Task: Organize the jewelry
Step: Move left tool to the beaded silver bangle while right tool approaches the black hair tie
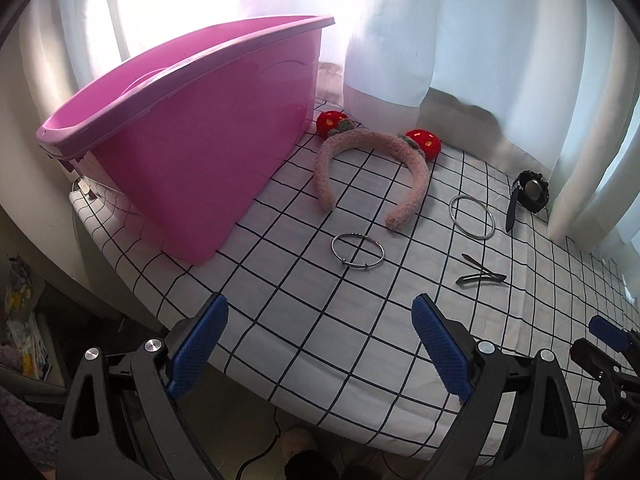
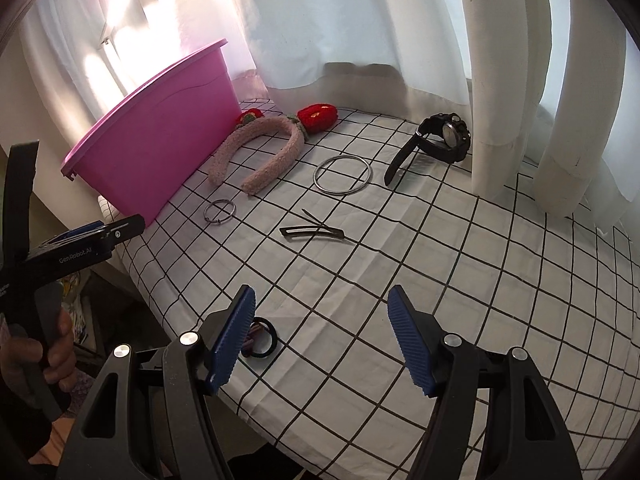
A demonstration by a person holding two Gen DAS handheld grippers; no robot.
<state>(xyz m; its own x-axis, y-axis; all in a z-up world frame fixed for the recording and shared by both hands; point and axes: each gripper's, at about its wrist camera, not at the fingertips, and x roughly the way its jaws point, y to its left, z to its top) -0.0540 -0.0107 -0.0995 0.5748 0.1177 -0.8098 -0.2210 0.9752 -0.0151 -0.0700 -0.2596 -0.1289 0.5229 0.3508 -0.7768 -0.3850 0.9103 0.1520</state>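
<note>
Gaping empty, both grippers' jaws touch nothing.

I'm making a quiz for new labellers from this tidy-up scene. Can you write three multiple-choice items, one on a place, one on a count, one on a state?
1. Where does the wristwatch lie?
A. inside the pink bin
B. by the curtain, on the far right of the cloth
C. between the headband's ends

2. How many metal bangles lie on the cloth?
A. one
B. two
C. four

3. How do the right gripper's jaws stand?
A. open, with nothing between them
B. shut on the hair clip
C. shut on the headband

Answers:
1 B, the wristwatch sits on the checked cloth next to the curtain, far from the pink bin.
2 B, a small bangle lies near the bin and a large bangle beside the headband.
3 A, the blue pads stand apart over bare cloth, and the hair clip lies beyond them.
</note>
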